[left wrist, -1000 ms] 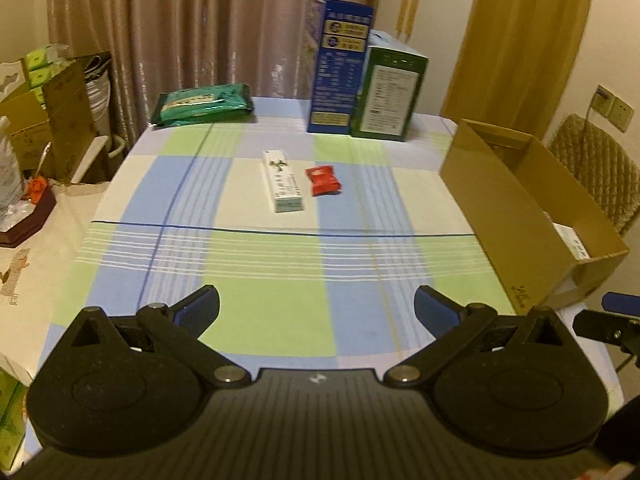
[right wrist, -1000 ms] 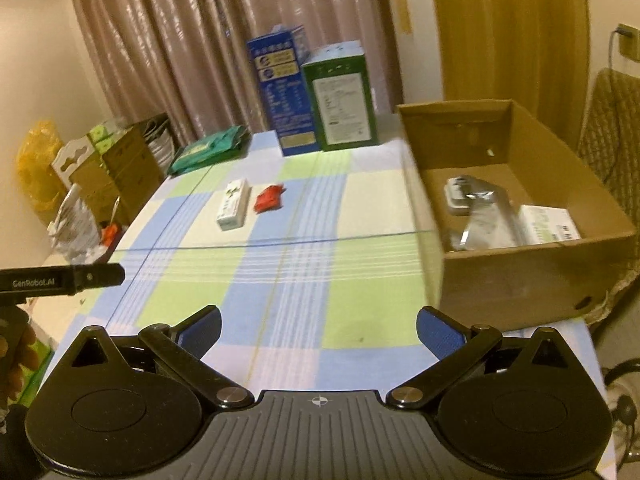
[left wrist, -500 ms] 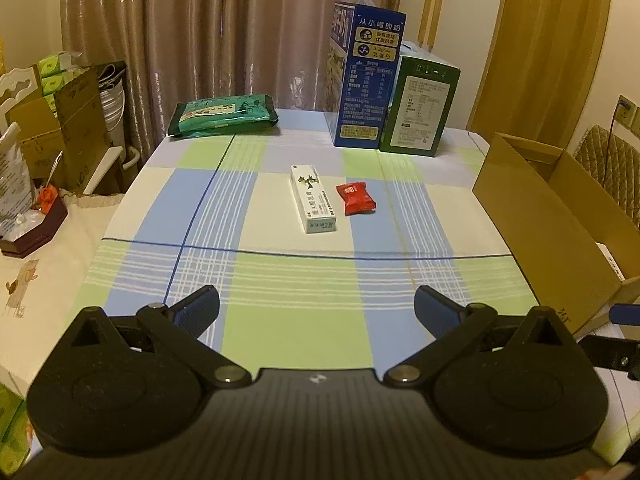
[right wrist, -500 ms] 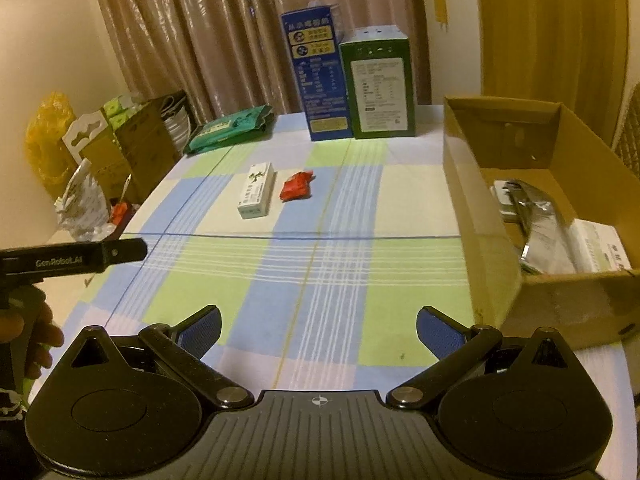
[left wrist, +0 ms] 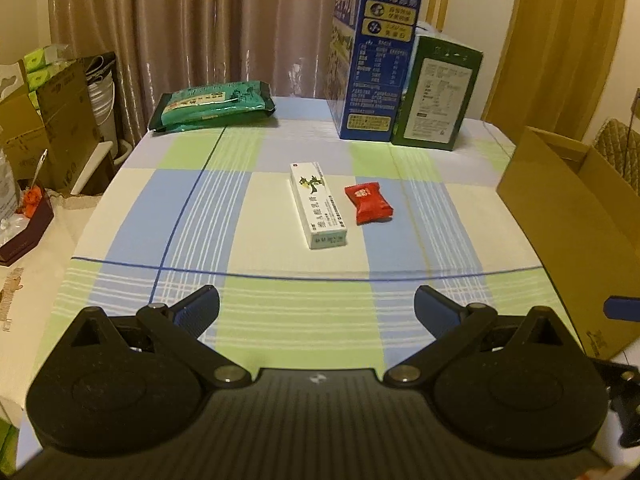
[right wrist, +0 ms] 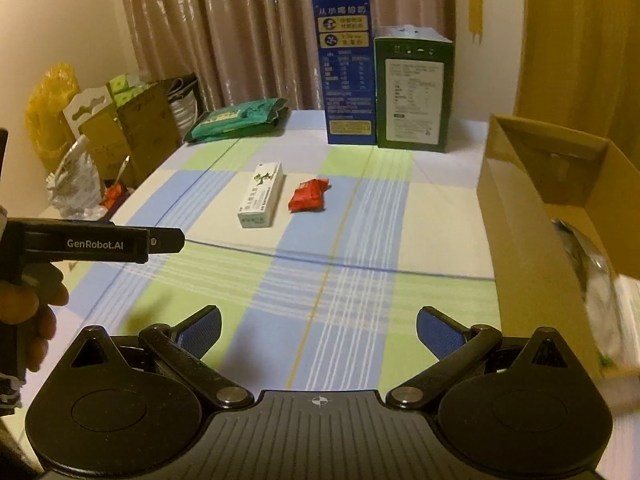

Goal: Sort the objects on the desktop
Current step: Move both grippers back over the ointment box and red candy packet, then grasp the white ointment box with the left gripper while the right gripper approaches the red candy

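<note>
though curtains [left wrist: 200, 24] behind, a checked tablecloth [left wrist: 280, 320] beneath both grippers' spread, empty fingers [left wrist: 196, 312].

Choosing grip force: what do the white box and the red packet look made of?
White box: apparently thin printed cardboard, matte, with crisp folded edges. Red packet: looks like glossy plastic or foil wrap, puffy with crimped ends; which film is unclear.
</note>
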### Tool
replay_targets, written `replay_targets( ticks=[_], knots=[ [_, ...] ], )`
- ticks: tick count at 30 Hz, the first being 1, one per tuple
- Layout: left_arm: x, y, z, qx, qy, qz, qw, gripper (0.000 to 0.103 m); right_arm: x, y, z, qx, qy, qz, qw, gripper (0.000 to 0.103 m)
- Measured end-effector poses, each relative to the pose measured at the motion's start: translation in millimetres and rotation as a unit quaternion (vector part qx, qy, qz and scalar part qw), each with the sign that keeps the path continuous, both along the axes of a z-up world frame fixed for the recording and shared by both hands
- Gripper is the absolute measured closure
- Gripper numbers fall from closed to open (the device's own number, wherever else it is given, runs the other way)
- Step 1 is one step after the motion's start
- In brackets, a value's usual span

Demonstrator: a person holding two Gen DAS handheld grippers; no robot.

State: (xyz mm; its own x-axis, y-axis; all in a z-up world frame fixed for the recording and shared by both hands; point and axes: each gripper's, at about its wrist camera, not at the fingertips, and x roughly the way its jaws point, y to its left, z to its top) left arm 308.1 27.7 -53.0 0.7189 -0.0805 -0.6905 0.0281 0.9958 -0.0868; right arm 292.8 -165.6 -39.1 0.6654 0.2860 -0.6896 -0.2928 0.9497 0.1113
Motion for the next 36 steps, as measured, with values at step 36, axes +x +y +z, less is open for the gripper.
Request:
replay_targets(
  ticks=[36],
  knots=[
    [135, -15, -87, 0.034, -0.023, -0.038, 0.9984, 0.036, 146, 18, -89, -0.021, -0.053, 0.010, 0.998, 0.033]
  ],
)
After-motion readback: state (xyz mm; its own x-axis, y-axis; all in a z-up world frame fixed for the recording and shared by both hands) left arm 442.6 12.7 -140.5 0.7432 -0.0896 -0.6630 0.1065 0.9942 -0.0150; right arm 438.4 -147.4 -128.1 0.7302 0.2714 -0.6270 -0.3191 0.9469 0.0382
